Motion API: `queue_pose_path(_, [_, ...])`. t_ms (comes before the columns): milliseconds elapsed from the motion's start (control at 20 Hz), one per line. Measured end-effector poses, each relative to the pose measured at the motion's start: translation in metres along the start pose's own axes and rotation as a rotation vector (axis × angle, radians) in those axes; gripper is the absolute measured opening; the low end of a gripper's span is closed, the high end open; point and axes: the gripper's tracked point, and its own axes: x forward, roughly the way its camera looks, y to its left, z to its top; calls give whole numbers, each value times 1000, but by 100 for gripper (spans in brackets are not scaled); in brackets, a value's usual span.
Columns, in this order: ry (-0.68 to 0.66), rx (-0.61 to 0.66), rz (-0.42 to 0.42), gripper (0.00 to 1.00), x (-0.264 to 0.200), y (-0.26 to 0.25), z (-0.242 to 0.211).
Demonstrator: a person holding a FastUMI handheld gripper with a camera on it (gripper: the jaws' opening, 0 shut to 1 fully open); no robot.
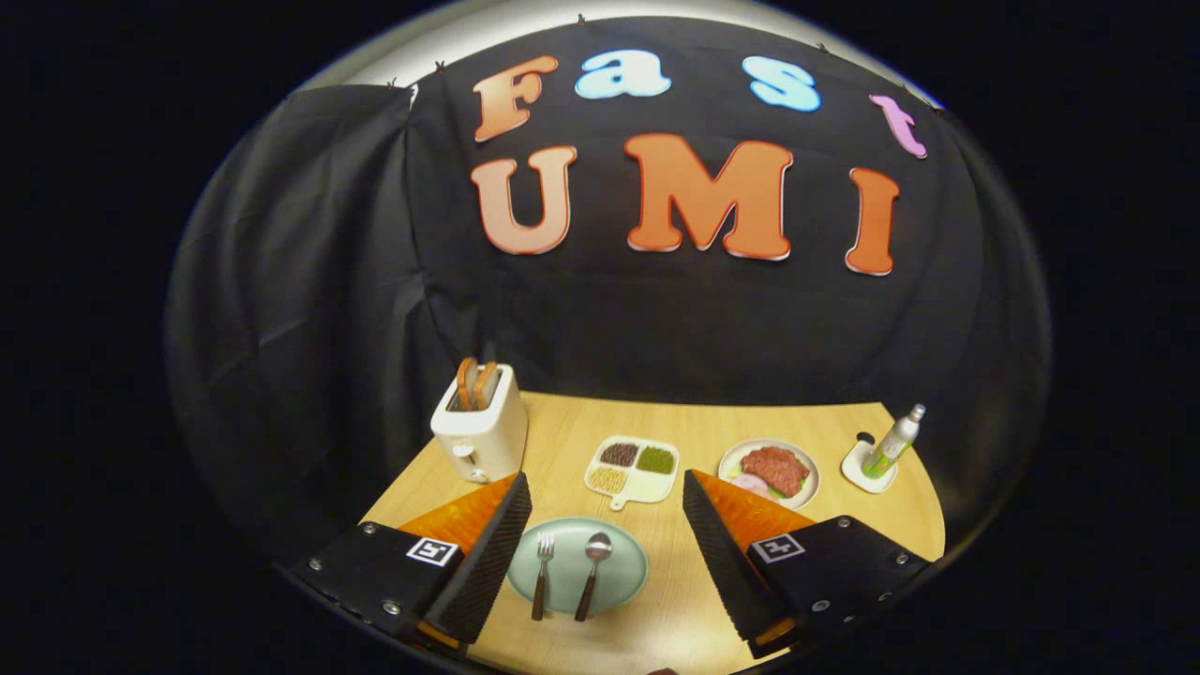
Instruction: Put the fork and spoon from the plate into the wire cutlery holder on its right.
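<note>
Pale green plate (619, 574) lies on the wooden tabletop (675, 619) between the wide-open, empty fingers (605, 553), carrying the fork (543, 574) left of the spoon (592, 574). Farther off stand a toaster (480, 431), left, and a bottle (892, 441), right.

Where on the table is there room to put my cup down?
Bare wood lies beside the green plate, toward the right finger of the open gripper. More lies between the meat plate and spray bottle. It is crowded from the toaster to the divided snack tray.
</note>
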Motion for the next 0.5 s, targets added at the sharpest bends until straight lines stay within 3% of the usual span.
queue_pose_path(350, [390, -124, 15, 98, 51, 21, -99])
queue_pose_path(500, [545, -133, 20, 90, 75, 23, -140])
